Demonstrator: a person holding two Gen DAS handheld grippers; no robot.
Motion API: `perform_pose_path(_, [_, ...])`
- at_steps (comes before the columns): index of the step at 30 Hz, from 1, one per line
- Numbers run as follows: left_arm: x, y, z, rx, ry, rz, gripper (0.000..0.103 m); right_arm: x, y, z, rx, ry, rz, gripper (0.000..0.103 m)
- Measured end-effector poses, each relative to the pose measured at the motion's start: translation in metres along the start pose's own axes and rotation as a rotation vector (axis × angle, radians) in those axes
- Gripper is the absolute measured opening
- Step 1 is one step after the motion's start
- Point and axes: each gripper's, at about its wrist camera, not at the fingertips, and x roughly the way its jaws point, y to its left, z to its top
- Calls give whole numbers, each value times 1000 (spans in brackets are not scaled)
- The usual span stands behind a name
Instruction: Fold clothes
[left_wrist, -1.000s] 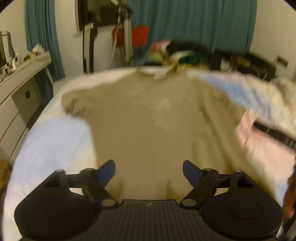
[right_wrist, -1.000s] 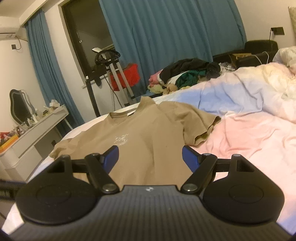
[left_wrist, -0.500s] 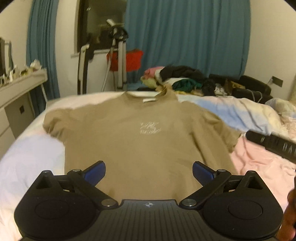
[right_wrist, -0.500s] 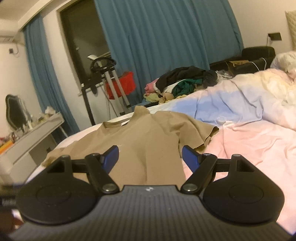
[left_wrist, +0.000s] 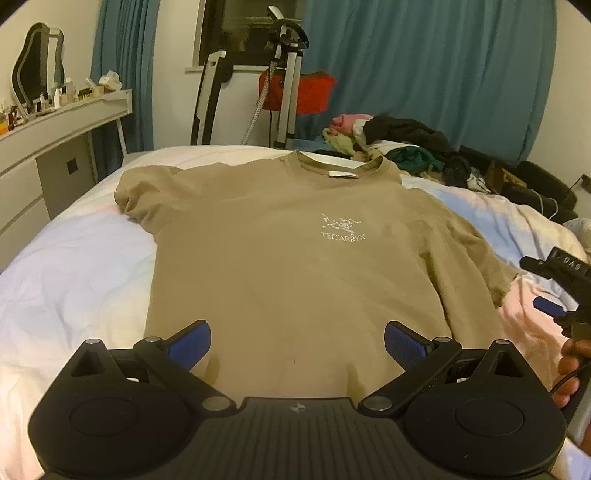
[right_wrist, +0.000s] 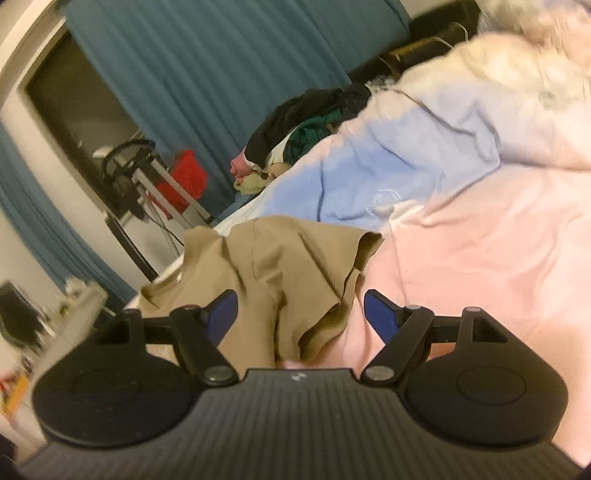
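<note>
Bedding in pale pink, blue and white covers the bed (left_wrist: 66, 273), which fills the near part of both views. Nearest the left-wrist camera, the left gripper (left_wrist: 297, 341) hovers over the hem of a tan T-shirt (left_wrist: 295, 258), its blue-padded jaws standing wide apart with nothing pinched between them. The shirt lies spread flat on the bed, front up, hem toward the camera and collar away, with a white logo (left_wrist: 341, 230) on the chest and a white label showing inside the neckline. At the right edge of that view the right gripper (left_wrist: 554, 295) comes in beside the shirt's sleeve, with part of a hand (left_wrist: 570, 373) below it. From the right-wrist view, which is tilted and somewhat blurred, the right gripper's (right_wrist: 300, 314) jaws are also apart; the rumpled sleeve (right_wrist: 295, 269) of the shirt lies between and beyond them, but the pads do not press on it. Past the shirt, a heap of clothes (left_wrist: 402, 144) in black, green, pink and yellow sits at the far side of the bed. To the left stands a white dresser (left_wrist: 55, 147) crowded with small bottles and a mirror. Farthest back are teal curtains (left_wrist: 424, 66), a dark window, a metal stand and something red (left_wrist: 306, 92) behind it.
</note>
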Motion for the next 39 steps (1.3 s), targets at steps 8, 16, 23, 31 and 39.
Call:
perform_pose_path(8, [35,0,-2,-34,-13,-2,101,54,-22,9,89,49,-3,73])
perform_pose_path(16, [62,14,-3,-81,13,-40,101,100,-7,28,-35,33,-5,26])
perform_pose_path(23, [81,25,3,-167,35,-52,101,114,43,102,-270,-103,-96,4])
perform_pose_path(31, [96,19,0,-145,61,-68,101,142,42,150,-354,-158,-260,7])
perform_pose_path(39, [93,7,-3,-83,57,-88,101,77,7,92,-190,-39,-215,82])
